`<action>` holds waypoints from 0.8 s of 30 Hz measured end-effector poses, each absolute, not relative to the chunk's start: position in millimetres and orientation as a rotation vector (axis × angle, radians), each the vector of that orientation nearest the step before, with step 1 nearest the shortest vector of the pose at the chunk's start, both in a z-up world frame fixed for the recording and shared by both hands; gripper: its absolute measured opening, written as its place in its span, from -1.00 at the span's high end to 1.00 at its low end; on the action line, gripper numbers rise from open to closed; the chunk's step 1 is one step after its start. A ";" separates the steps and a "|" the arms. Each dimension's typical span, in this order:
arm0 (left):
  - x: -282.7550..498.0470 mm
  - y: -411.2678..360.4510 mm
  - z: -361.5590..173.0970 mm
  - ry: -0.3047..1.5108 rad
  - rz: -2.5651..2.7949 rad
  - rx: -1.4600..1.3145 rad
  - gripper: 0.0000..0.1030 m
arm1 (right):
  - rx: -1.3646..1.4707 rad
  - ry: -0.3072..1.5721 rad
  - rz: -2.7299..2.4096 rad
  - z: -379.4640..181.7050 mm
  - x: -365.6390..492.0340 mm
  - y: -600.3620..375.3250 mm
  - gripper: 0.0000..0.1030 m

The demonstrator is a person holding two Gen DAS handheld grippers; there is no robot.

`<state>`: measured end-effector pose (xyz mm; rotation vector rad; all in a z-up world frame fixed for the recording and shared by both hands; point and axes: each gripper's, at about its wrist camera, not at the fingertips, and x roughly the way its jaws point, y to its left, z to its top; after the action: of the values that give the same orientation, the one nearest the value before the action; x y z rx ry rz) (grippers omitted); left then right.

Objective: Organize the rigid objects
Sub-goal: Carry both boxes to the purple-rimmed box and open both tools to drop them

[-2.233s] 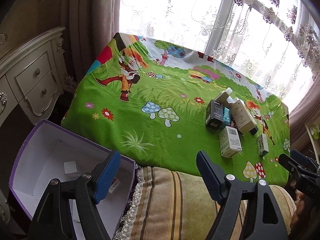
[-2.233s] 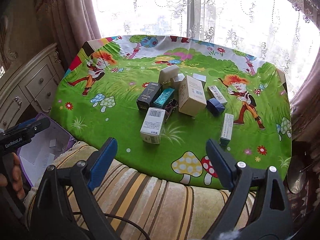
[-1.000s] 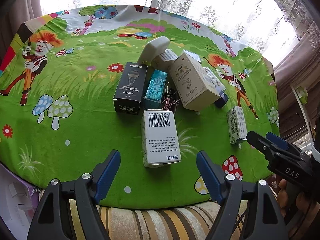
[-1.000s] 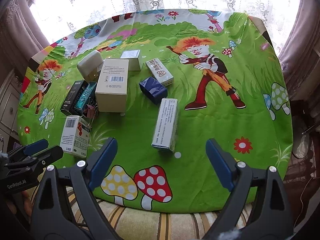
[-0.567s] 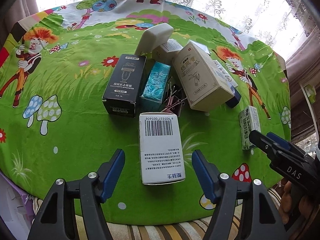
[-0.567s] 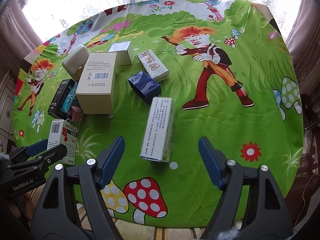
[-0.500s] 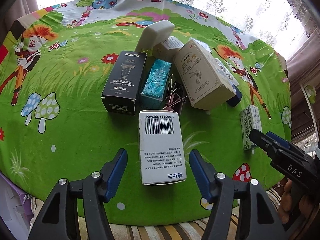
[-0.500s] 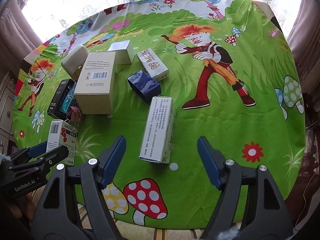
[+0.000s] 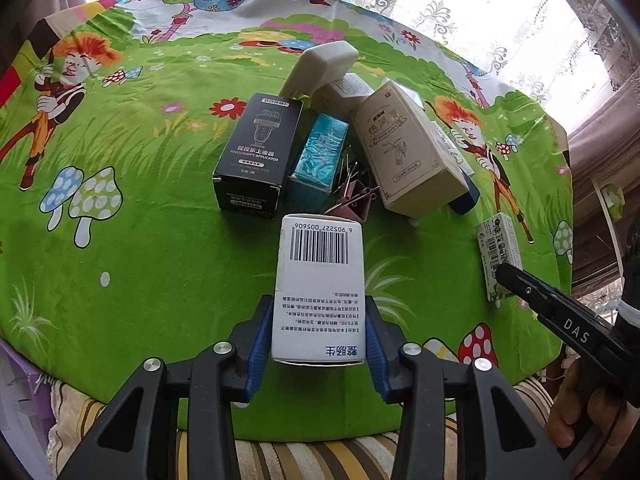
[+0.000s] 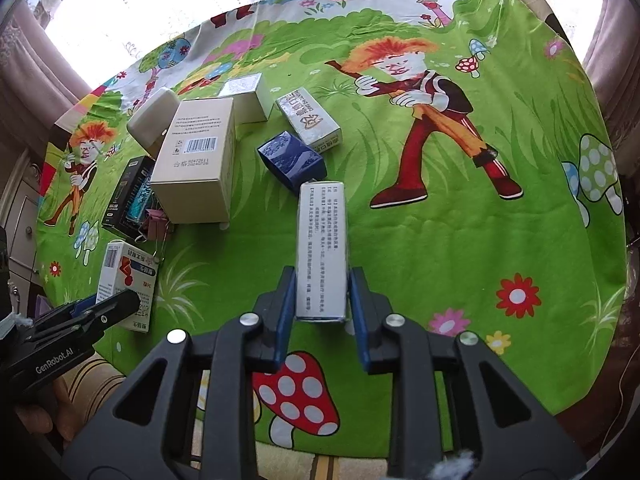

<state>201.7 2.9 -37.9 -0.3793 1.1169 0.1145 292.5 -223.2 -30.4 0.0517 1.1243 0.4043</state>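
Note:
On the green cartoon tablecloth (image 9: 140, 260) lies a white box with a barcode (image 9: 320, 280). My left gripper (image 9: 319, 308) has its blue pads against the box's two long sides near its near end, and its jaws are closing on it. A narrow white box with printed text (image 10: 322, 240) lies between the blue pads of my right gripper (image 10: 321, 280), whose jaws are also closing and touch its sides. Both boxes rest on the cloth. The left gripper (image 10: 116, 306) also shows in the right wrist view, at the barcode box (image 10: 128, 276).
Behind the held boxes lie a black box (image 9: 258, 152), a teal box (image 9: 318, 160), pink binder clips (image 9: 356, 200), a large beige box (image 9: 408, 148), a cream case (image 9: 324, 64), a dark blue box (image 10: 290, 158) and a silver box (image 10: 308, 120). A striped cushion (image 9: 300, 456) borders the near edge.
Both grippers came down and forward over their boxes. Their jaws went from wide apart to tight against each box's sides.

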 end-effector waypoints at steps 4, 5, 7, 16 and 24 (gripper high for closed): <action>193.3 4.6 -31.1 1.100 0.115 -0.392 0.18 | 0.055 1.104 0.412 -21.0 284.8 -225.7 0.42; 190.4 5.4 -28.8 1.094 0.116 -0.395 0.18 | 0.056 1.098 0.413 -17.8 282.3 -226.4 0.42; 184.4 7.7 -24.3 1.083 0.119 -0.401 0.18 | 0.061 1.089 0.416 -11.9 277.3 -227.7 0.42; 155.9 17.8 -4.0 1.022 0.137 -0.423 0.18 | 0.068 1.048 0.457 13.9 249.2 -222.3 0.42; 123.1 32.7 12.7 0.964 0.166 -0.449 0.18 | 0.051 1.007 0.511 37.5 220.9 -206.3 0.42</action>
<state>123.1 32.7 12.7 -0.4492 0.9638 0.1658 220.9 -206.3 37.5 0.0510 1.0074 0.5106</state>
